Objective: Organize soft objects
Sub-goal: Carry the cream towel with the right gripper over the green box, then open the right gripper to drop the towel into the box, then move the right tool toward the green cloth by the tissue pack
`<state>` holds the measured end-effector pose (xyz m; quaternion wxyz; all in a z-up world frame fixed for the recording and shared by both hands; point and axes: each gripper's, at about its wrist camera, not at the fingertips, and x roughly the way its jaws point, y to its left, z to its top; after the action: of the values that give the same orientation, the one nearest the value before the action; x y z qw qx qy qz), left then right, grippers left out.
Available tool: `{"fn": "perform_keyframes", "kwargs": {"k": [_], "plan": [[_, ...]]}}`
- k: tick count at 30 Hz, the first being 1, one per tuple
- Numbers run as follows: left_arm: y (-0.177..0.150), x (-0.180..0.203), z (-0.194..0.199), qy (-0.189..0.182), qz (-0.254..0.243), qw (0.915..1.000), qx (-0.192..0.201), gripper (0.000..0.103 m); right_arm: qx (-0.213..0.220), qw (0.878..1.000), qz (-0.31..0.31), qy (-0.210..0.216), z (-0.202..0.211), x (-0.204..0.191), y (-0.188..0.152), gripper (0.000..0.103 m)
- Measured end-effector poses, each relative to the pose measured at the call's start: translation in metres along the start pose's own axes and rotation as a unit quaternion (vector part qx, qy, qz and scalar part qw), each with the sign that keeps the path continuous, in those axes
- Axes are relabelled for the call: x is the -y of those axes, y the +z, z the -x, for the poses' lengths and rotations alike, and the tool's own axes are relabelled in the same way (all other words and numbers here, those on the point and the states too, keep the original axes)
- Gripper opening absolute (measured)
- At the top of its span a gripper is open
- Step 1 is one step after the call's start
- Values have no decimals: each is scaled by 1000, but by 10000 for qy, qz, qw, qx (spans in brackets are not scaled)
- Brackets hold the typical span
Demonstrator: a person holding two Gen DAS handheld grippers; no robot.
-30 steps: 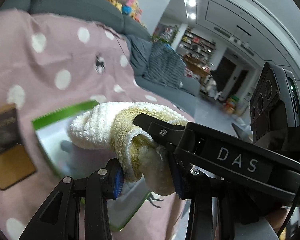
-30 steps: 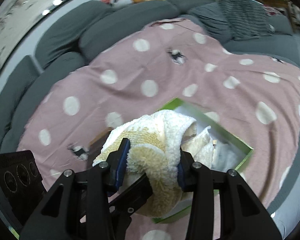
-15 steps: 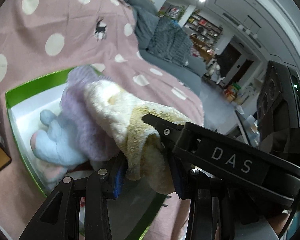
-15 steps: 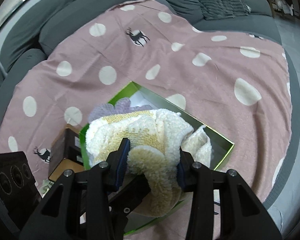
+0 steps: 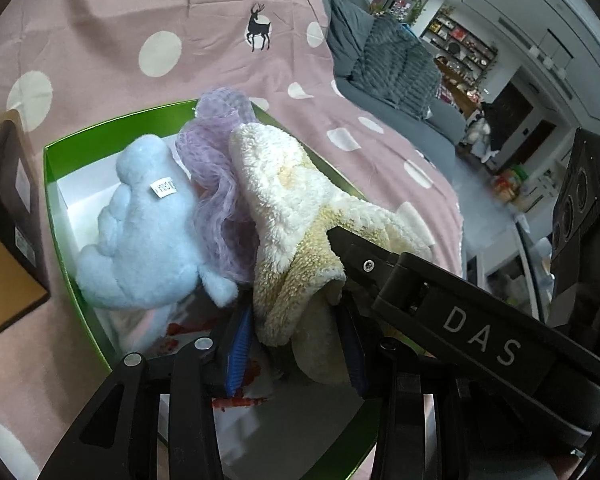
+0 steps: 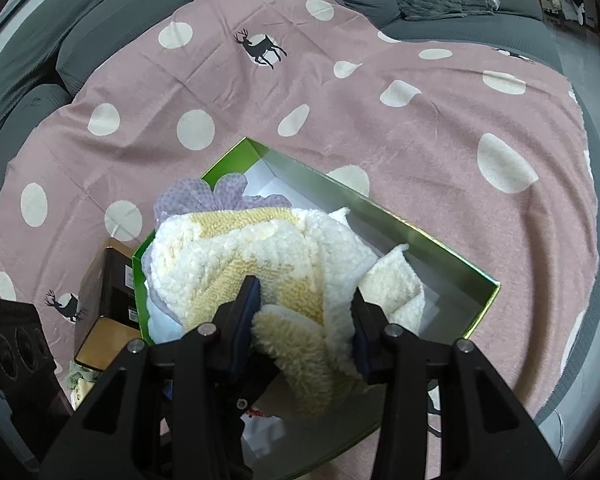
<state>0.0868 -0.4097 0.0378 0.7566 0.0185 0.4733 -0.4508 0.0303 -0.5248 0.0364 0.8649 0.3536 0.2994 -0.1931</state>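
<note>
Both hand-held grippers pinch the same cream fleece (image 5: 300, 200): the left hand-held gripper (image 5: 296, 344) grips a lower fold, the right hand-held gripper (image 6: 306, 320) a bunched edge. The fleece hangs over the green box (image 6: 420, 236), which sits on a pink spotted blanket (image 6: 380, 128). Inside lie a blue plush (image 5: 140, 232) and a purple cloth (image 5: 216, 148), crowding the fleece. A brown box (image 6: 108, 320) sits just beside the green one

Clamped in the right gripper (image 6: 306, 320) at lower centre: cream towel (image 6: 260, 248), draped over green box (image 6: 420, 236) on pink blanket (image 6: 420, 120).
</note>
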Motion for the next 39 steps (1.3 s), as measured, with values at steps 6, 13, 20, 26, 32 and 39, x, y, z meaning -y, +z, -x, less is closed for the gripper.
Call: {"fn": "perform_keyframes", "kwargs": {"k": [6,13,20,26,32,39], "plan": [[-1,2,12,153,-59,9999,-52,54,-19,9999,98,-8,4,0,-2,62],[0,-7,60,216,101,9987,441,80,510,9981,123,328,43,-3,-1,90],[-19,-18,121,662,181,9938,873,92,863,9942,560,312,79,-25,-13,100],[-53,-54,187,1069,846,9812,1370,94,870,9900,1015,442,99,-49,-35,102],[-102,-96,250,1821,1443,9569,1741,94,678,9827,1606,630,108,-91,-62,102],[-163,-152,310,2448,2250,9203,2060,94,411,9672,2349,869,111,-161,-100,102]]}}
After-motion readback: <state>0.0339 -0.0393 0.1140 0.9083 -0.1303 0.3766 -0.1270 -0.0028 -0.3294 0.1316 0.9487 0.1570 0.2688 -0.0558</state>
